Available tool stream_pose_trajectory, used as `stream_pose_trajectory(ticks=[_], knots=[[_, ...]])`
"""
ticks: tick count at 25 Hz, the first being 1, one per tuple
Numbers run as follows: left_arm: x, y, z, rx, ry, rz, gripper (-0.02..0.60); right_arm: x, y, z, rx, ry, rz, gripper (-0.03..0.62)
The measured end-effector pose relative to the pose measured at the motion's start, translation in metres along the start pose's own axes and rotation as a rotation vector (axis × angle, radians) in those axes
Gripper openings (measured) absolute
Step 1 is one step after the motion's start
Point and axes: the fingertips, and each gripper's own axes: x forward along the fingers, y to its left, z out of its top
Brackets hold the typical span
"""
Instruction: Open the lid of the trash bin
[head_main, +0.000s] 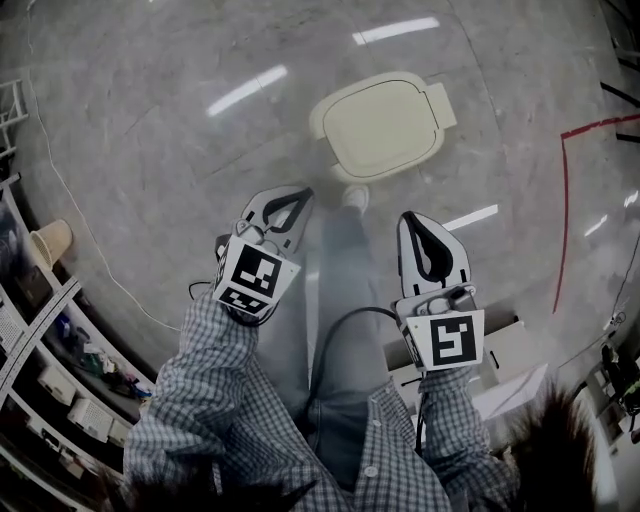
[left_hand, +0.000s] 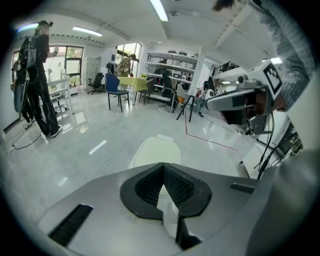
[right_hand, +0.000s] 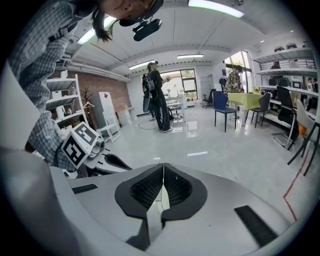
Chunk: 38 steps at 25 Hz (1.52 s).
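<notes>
Trash bin (head_main: 380, 125): on the floor ahead, lid shut, well apart from both.
Left hand-held gripper (left_hand: 163, 167): jaws together, empty.
Right hand-held gripper (right_hand: 163, 165): likewise.
Advice: likely lower one, catch the lid's edge.

A lab or workshop hall: polished grey floor (head_main: 130, 170) marked with red tape (head_main: 565, 200), stocked shelving racks (left_hand: 172, 59), office chairs (right_hand: 223, 107), ceiling strip lights (right_hand: 215, 7).

Cream trash bin (head_main: 383, 125) stands with lid (head_main: 381, 127) closed.
</notes>
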Motion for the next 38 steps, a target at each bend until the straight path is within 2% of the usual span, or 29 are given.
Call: stream_pose_trajectory(ticks=[8, 14, 18, 23, 26, 28, 30, 32, 38], knots=[[0.035, 0.003, -0.012, -0.053, 0.003, -0.019, 0.006, 0.014, -0.001, -0.019, 0.018, 0.027, 0.015, 0.02], [0.058, 0.008, -0.029, -0.092, 0.032, -0.022, 0.006, 0.017, 0.0, -0.032, 0.097, 0.024, 0.008, 0.02], [0.073, 0.009, -0.041, -0.072, 0.06, -0.035, 0.006, 0.017, 0.004, -0.039, 0.113, 0.052, 0.022, 0.02], [0.092, 0.012, -0.052, -0.066, 0.082, -0.04, 0.006, 0.019, -0.001, -0.033, 0.129, -0.005, 0.012, 0.02], [0.102, 0.016, -0.059, -0.096, 0.088, -0.038, 0.006, 0.021, -0.001, -0.041, 0.151, 0.029, 0.009, 0.02], [0.109, 0.017, -0.062, -0.095, 0.097, -0.036, 0.006, 0.021, -0.005, -0.047, 0.163, 0.043, 0.001, 0.02], [0.116, 0.018, -0.065, -0.068, 0.111, -0.034, 0.006, 0.023, -0.011, -0.046, 0.172, 0.013, -0.007, 0.02], [0.123, 0.02, -0.068, -0.074, 0.118, -0.035, 0.006, 0.024, -0.016, -0.048, 0.187, 0.0, -0.018, 0.02], [0.14, 0.029, -0.079, -0.068, 0.16, -0.023, 0.006, 0.022, -0.027, -0.062, 0.217, 0.038, -0.049, 0.02]])
